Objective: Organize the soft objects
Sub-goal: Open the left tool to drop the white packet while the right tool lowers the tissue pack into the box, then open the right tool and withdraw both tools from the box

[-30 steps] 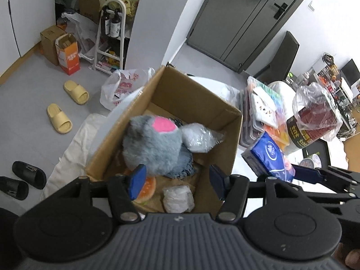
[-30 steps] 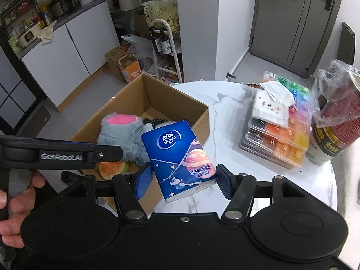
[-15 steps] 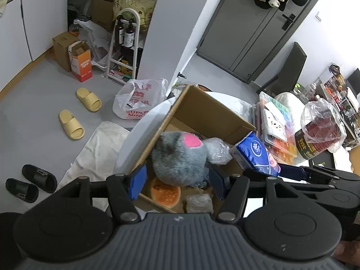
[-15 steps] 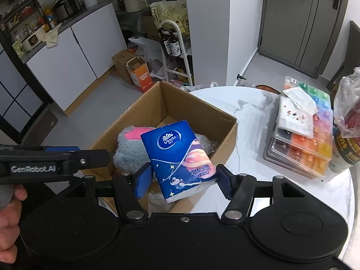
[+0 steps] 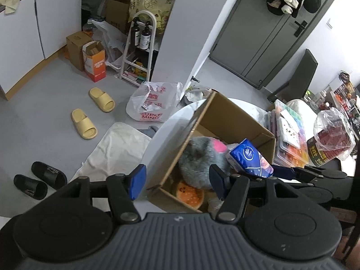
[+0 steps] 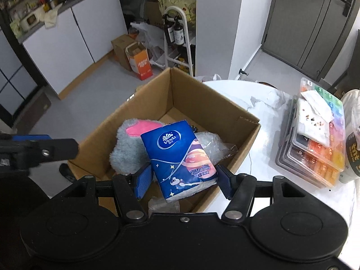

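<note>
An open cardboard box (image 6: 202, 94) stands on the white round table (image 6: 258, 153). Inside lie a grey plush with a pink patch (image 6: 128, 150), a clear-wrapped white item (image 6: 211, 144) and an orange burger-shaped toy (image 5: 190, 193). My right gripper (image 6: 183, 180) is shut on a blue Vinda tissue pack (image 6: 180, 159) and holds it just above the box's near right side. In the left wrist view the same pack (image 5: 249, 159) hangs over the plush (image 5: 200, 157). My left gripper (image 5: 177, 180) is open and empty, off the box's near left corner.
Right of the box sit a stack of clear organizer cases (image 6: 315, 139) and a tub in a plastic bag (image 5: 330, 139). On the floor to the left are yellow slippers (image 5: 83, 123), black slippers (image 5: 40, 180), a white cloth (image 5: 117, 148) and a shopping bag (image 5: 153, 105).
My right gripper carried the tissue pack leftward and down, from the table's side to above the box. My left gripper drew back and left, away from over the box.
</note>
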